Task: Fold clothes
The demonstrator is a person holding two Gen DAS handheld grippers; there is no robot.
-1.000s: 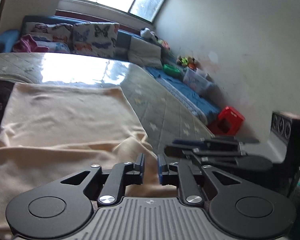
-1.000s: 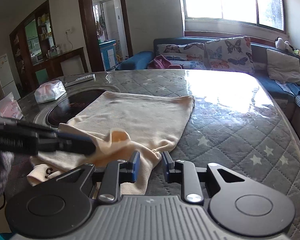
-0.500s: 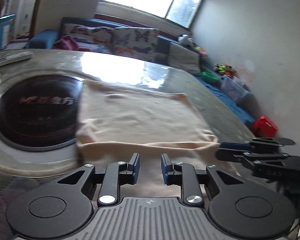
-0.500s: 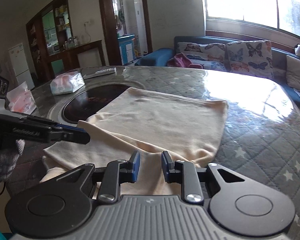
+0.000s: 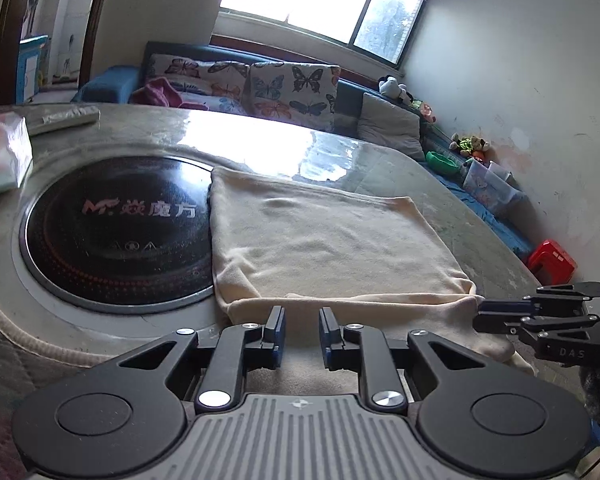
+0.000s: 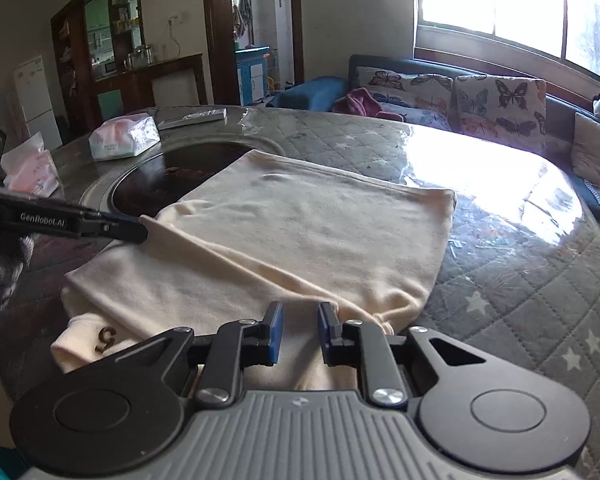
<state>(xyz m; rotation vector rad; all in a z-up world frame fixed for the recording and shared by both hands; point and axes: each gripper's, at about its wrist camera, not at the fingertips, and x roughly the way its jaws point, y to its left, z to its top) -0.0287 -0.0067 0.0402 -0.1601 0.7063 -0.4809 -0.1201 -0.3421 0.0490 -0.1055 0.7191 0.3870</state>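
Observation:
A cream garment (image 5: 332, 240) lies folded flat on the quilted grey table (image 6: 520, 280), and its left part overlaps a round black hotplate (image 5: 112, 232). My left gripper (image 5: 300, 336) sits at the near left corner of the top layer. Its jaws are closing with a narrow gap, cloth showing between them. In the right wrist view the left gripper (image 6: 140, 230) touches a raised corner of the garment (image 6: 300, 232). My right gripper (image 6: 299, 334) is at the near right corner, jaws closing, cloth in the gap. In the left wrist view the right gripper (image 5: 480, 316) meets that corner.
Two tissue packs (image 6: 124, 136) (image 6: 28, 168) and a flat remote (image 6: 192, 118) lie at the table's far left. A sofa with butterfly cushions (image 6: 460, 92) runs behind the table. A red stool (image 5: 552, 260) stands on the floor to the right.
My left gripper has moved left, away from the right gripper, to the garment's near left corner. The bunch of cloth it held up now lies as a flat fold. The right gripper shifted slightly.

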